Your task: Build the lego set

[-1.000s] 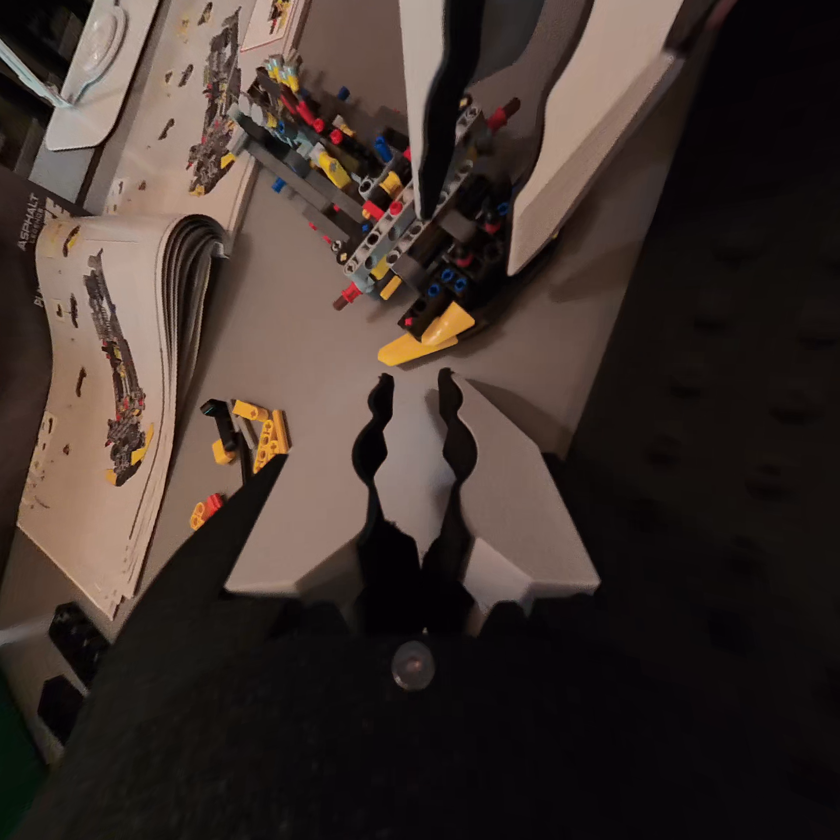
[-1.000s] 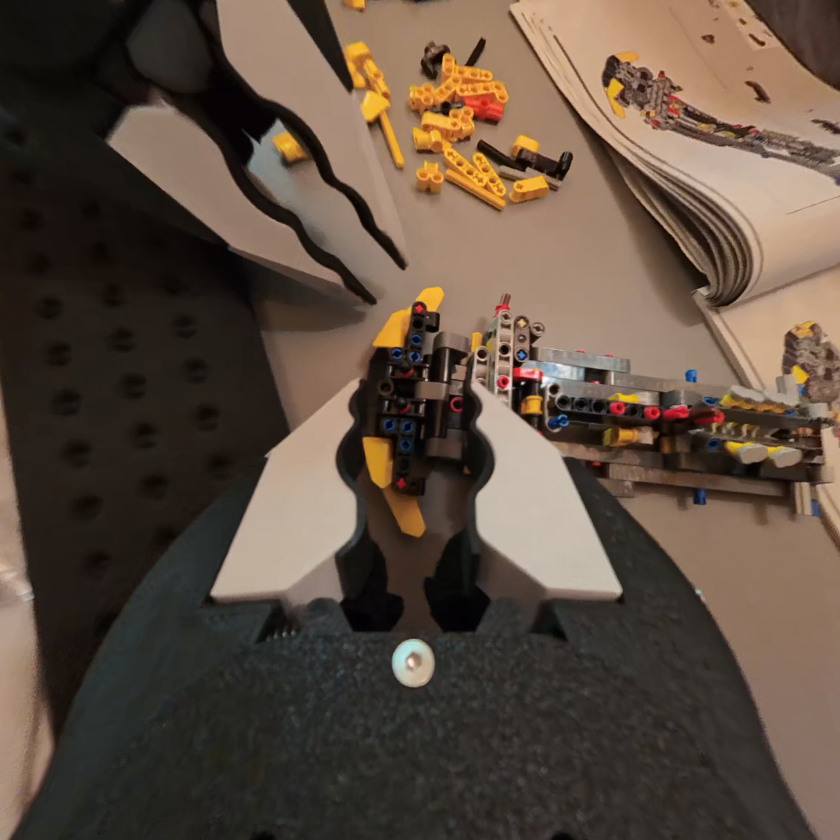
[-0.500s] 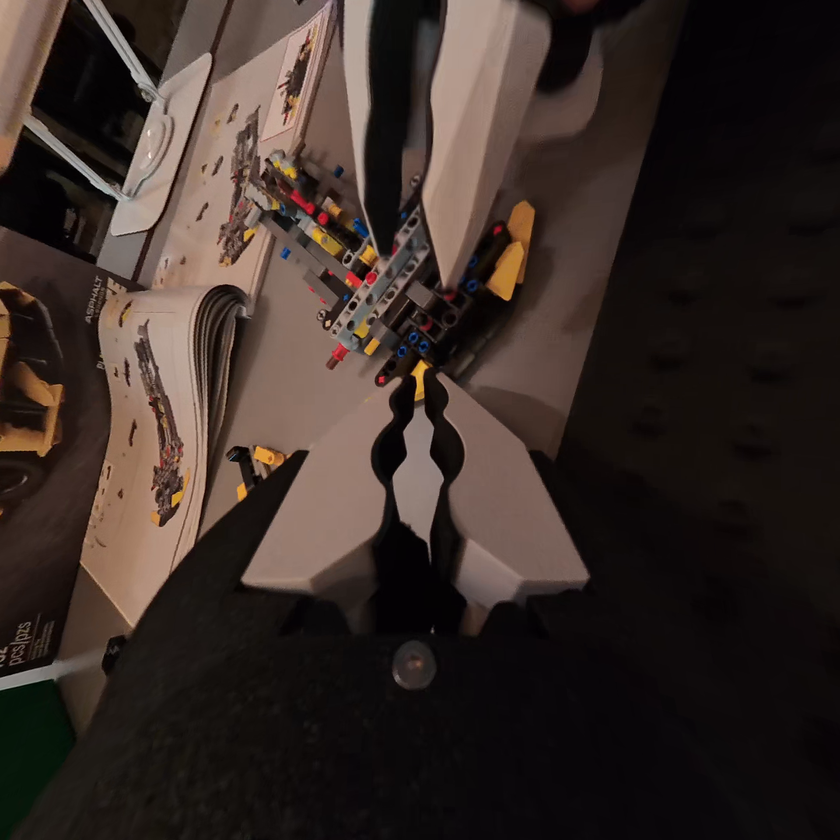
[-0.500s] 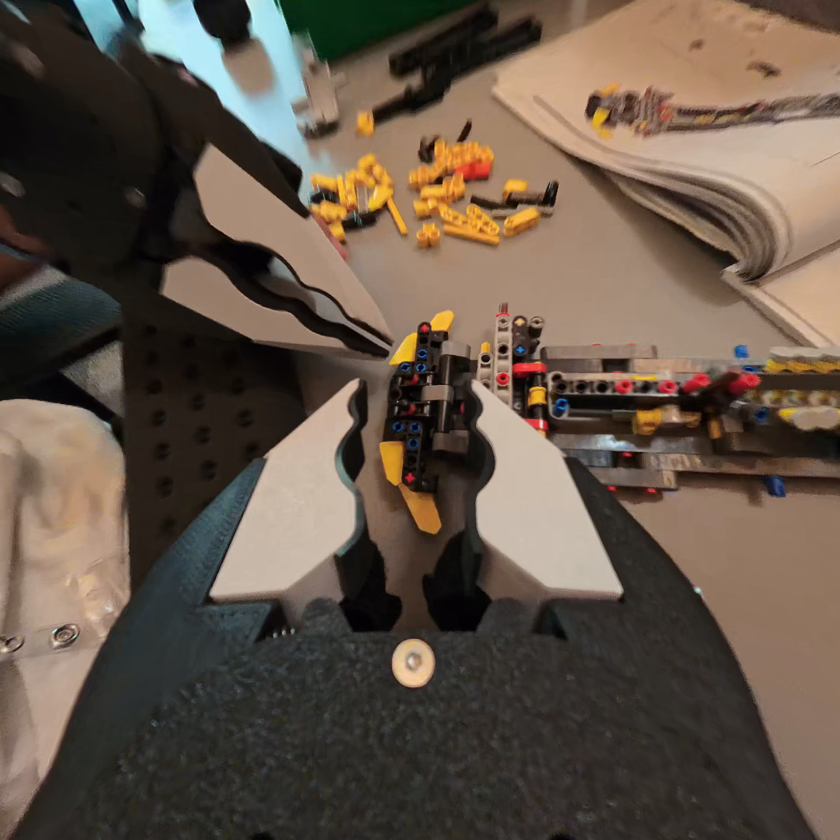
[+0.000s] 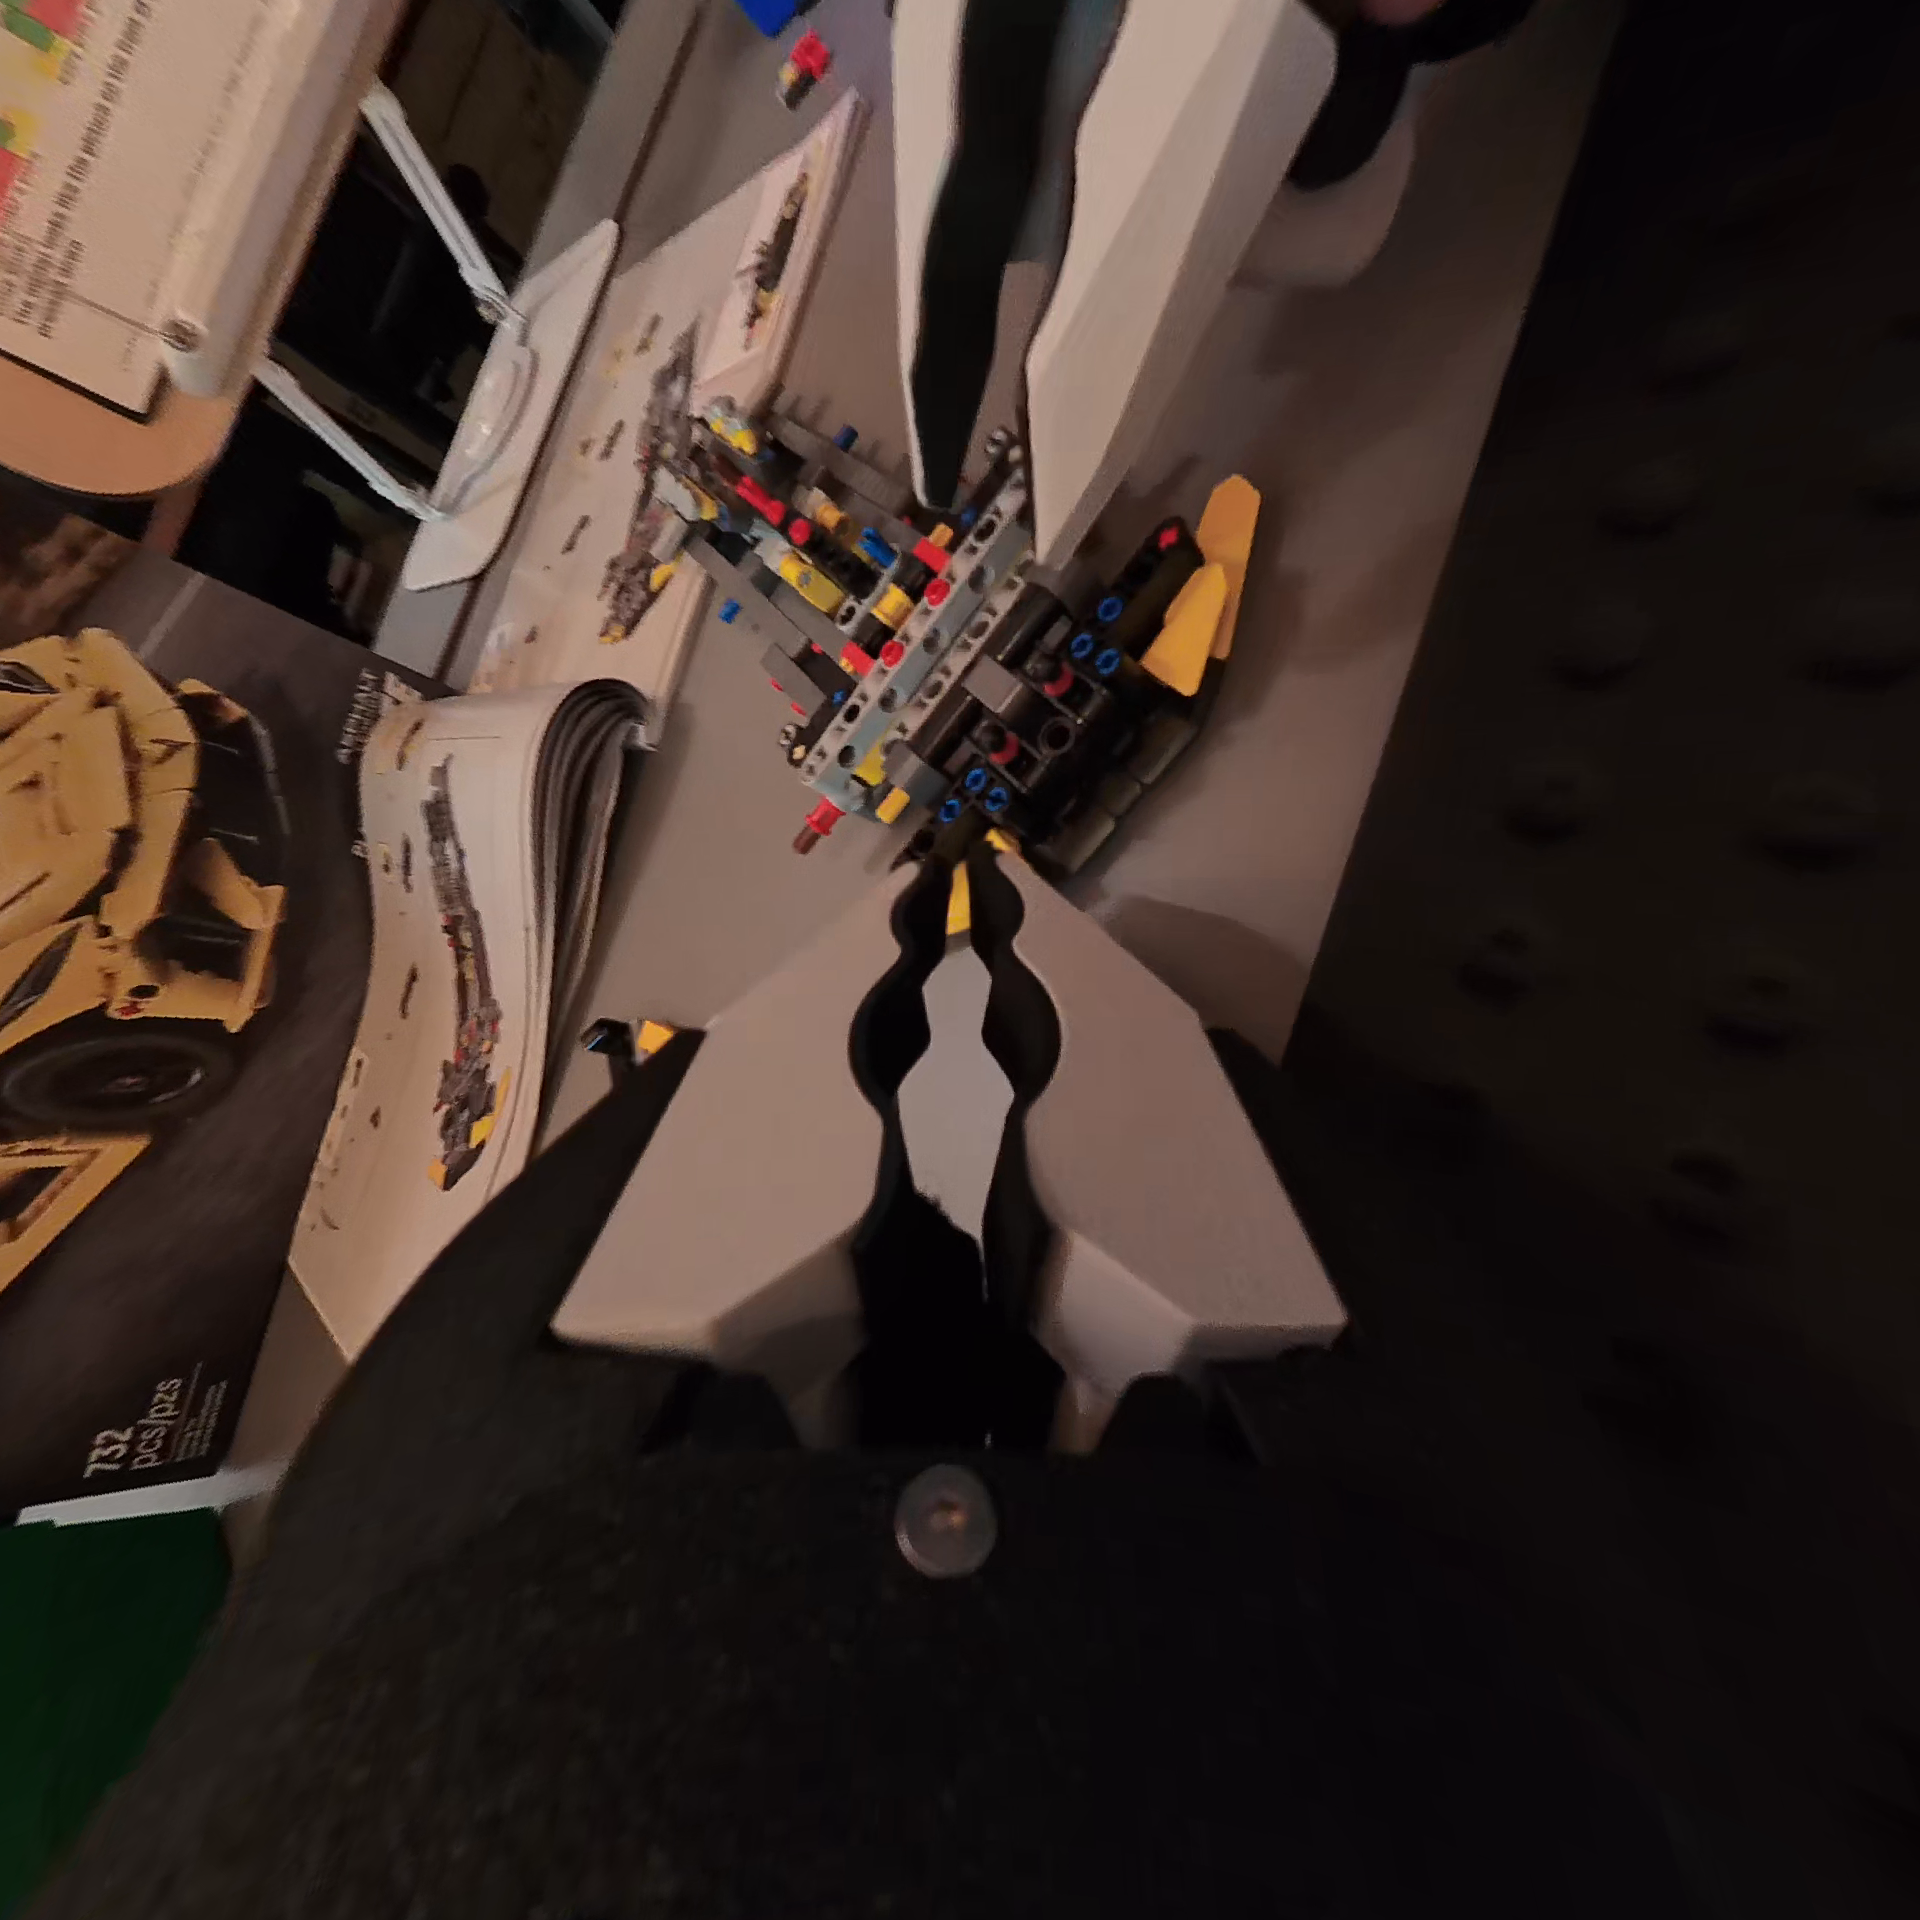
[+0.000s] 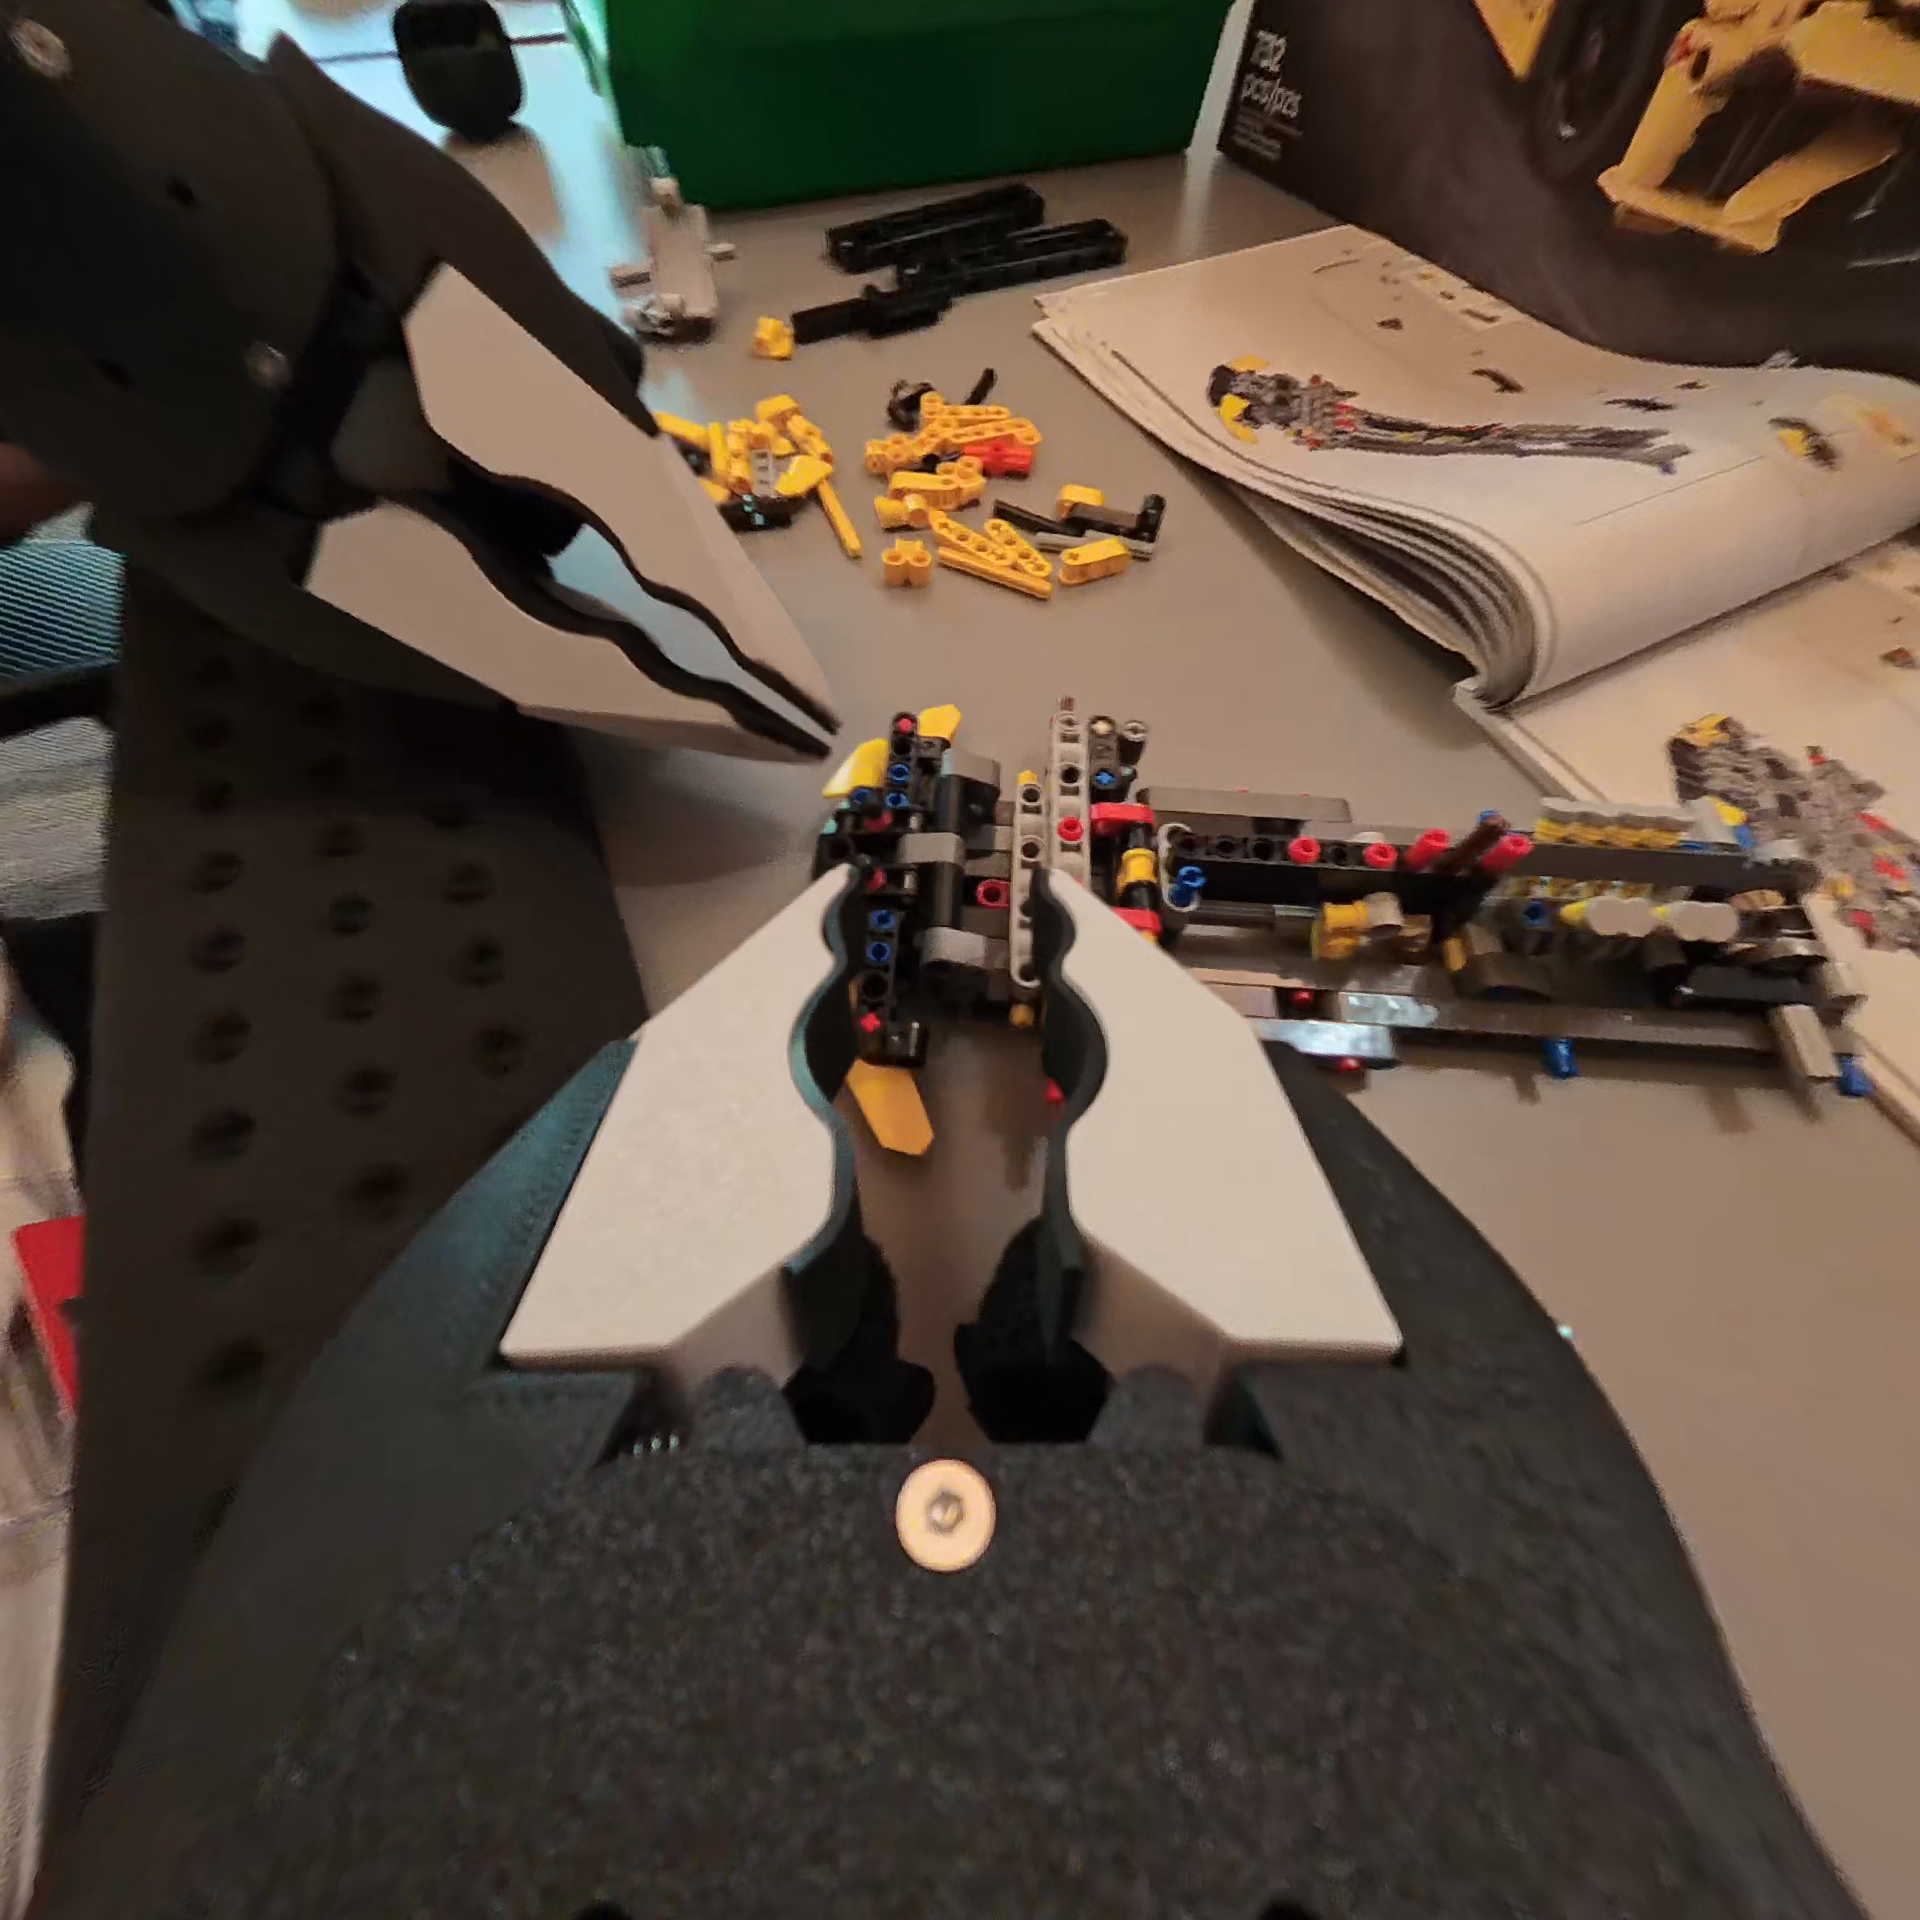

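Observation:
The long lego chassis (image 6: 1351, 883) of black, grey, red and yellow parts lies on the grey table, and also shows in the left wrist view (image 5: 935, 665). My right gripper (image 6: 951, 888) is shut on its front block, one finger on the black beams and one on the grey beam; in the left wrist view it (image 5: 977, 488) comes down from above. My left gripper (image 5: 958, 873) is closed at the tips on a yellow wedge (image 5: 958, 902) at the chassis corner. In the right wrist view it (image 6: 826, 732) meets that yellow wedge (image 6: 860, 769) from the left.
A pile of loose yellow pieces (image 6: 935, 488) and black beams (image 6: 966, 255) lie behind the chassis. An open instruction booklet (image 6: 1507, 488) and the set's box (image 6: 1558, 156) are at the right, with a green bin (image 6: 894, 94) behind. A dark perforated surface (image 6: 343, 987) borders the table. My hands' fingertips stand some 6 cm from each other.
My left gripper has moved in to the chassis end and narrowed its jaws onto the yellow wedge. My right gripper has kept its hold on the chassis front.

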The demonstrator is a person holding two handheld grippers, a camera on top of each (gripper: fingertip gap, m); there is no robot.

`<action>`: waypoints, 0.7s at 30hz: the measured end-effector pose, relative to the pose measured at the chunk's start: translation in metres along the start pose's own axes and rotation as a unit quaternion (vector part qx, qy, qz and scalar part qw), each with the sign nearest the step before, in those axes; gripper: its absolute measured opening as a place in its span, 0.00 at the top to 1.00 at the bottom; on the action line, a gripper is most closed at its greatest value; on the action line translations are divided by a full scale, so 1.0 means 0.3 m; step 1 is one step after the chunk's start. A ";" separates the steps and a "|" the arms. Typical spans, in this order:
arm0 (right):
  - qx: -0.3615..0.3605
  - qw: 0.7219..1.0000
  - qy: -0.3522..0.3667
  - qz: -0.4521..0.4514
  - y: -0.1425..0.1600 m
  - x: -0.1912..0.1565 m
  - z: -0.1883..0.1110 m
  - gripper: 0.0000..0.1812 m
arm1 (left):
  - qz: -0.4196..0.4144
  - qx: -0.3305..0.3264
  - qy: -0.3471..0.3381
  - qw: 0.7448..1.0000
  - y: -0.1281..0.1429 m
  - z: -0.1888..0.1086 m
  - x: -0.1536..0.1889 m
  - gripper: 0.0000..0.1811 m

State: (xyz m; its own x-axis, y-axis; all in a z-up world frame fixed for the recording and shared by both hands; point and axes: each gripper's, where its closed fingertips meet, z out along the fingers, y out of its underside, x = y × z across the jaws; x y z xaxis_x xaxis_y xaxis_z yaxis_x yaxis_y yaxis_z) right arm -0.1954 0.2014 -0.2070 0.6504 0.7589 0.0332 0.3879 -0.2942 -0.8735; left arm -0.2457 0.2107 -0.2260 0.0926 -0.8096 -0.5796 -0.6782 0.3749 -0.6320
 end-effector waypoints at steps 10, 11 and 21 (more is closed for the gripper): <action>0.022 0.987 0.136 0.088 0.019 0.208 -0.070 0.86 | -0.103 0.034 -0.042 0.993 -0.005 -0.029 -0.101 0.96; 0.022 0.983 0.151 0.102 0.027 0.233 -0.079 0.87 | -0.130 0.038 -0.045 0.990 0.000 -0.034 -0.121 0.96; -0.050 0.985 0.164 0.030 0.012 0.434 -0.104 0.78 | -0.303 0.013 0.058 0.951 -0.039 -0.015 -0.108 0.70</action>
State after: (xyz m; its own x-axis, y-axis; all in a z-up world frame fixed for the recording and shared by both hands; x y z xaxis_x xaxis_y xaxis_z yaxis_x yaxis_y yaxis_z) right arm -0.0889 0.2811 -0.1905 0.8437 0.5145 0.1530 0.3941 -0.4002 -0.8274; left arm -0.2441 0.2304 -0.1976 0.3788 -0.9244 -0.0454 -0.5082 -0.1668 -0.8450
